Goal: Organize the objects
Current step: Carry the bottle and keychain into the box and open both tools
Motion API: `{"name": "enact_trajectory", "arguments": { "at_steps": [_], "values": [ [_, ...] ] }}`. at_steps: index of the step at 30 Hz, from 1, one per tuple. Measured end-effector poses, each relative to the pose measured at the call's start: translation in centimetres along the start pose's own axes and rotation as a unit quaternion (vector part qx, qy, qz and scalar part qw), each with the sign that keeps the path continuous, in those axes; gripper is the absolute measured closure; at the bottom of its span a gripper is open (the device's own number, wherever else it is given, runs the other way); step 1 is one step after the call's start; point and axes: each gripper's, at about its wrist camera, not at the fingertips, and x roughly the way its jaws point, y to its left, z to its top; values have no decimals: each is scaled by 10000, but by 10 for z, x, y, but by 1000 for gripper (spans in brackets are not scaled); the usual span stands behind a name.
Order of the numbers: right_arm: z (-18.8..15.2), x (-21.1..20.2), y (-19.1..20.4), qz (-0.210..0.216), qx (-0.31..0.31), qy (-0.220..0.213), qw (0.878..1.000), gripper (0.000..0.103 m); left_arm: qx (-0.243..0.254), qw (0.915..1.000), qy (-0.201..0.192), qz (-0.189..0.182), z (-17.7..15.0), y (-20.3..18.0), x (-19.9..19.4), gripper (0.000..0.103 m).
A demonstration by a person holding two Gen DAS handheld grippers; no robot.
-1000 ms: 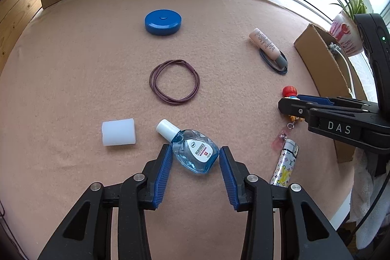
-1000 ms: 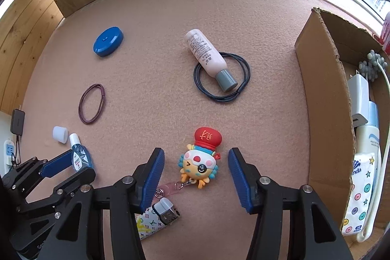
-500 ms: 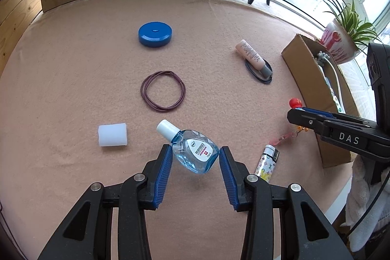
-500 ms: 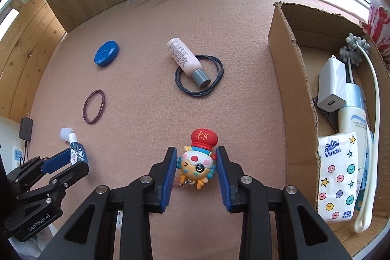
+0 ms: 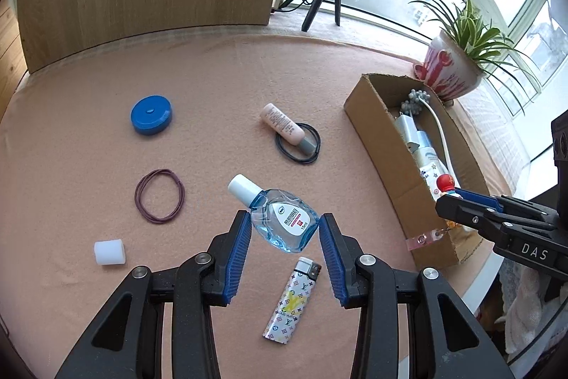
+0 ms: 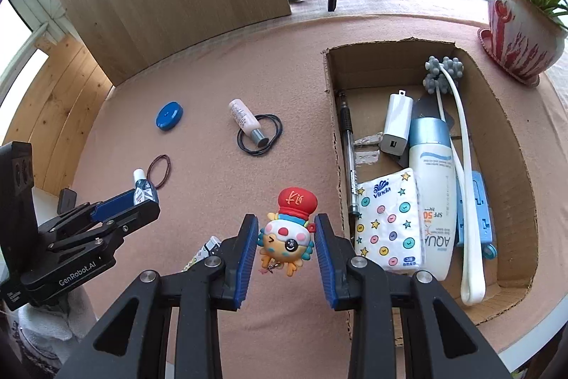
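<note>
Both claws loaded, both off the counter [image 5: 88, 166].

Left claw [image 5: 284, 233]: partly closed, pads pressing the sides of the blue eye-drop bottle [image 5: 282, 224]. White cap points up and away; bottle hangs above the felt, over the patterned lighter [image 5: 293, 301].

Right claw [image 6: 285, 242]: narrowly closed on the cartoon keychain figure [image 6: 289, 229], red hat upward. Its pink tag dangles below, seen from the left view. Figure sits just beside the near wall of the cardboard box [image 6: 333, 116], not yet over the opening.

Done, judging by the box contents: pen, white charger, sunscreen bottle, tissue pack [image 6: 388, 219], white massager, a blue item along the far side.

Left on the counter: blue round case [image 5: 152, 114], maroon hair tie [image 5: 159, 196], white cylinder [image 5: 109, 252], pink tube [image 5: 282, 128] lying across the black hair ties [image 5: 312, 151], and the lighter.

Estimate: roughly half sorted. Two pieces in transit, six loose items remaining.
</note>
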Motion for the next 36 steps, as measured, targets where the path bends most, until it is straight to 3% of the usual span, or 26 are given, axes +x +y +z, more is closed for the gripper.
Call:
{"name": "enact_trajectory", "arguments": {
  "at_steps": [10,20,36],
  "values": [
    [-12,-46,-50,-377,201,-355,9985,74,507,9982,-91,-320,26,-73,15,60],
    [-23,-53,-87,-586,368,-377,9969,74,972,9941,-72,-470,51,-142,45,60],
    [-17,-63,-98,-718,31,-619,9955,74,1207,9921,65,-330,69,-184,78,60]
  ]
}}
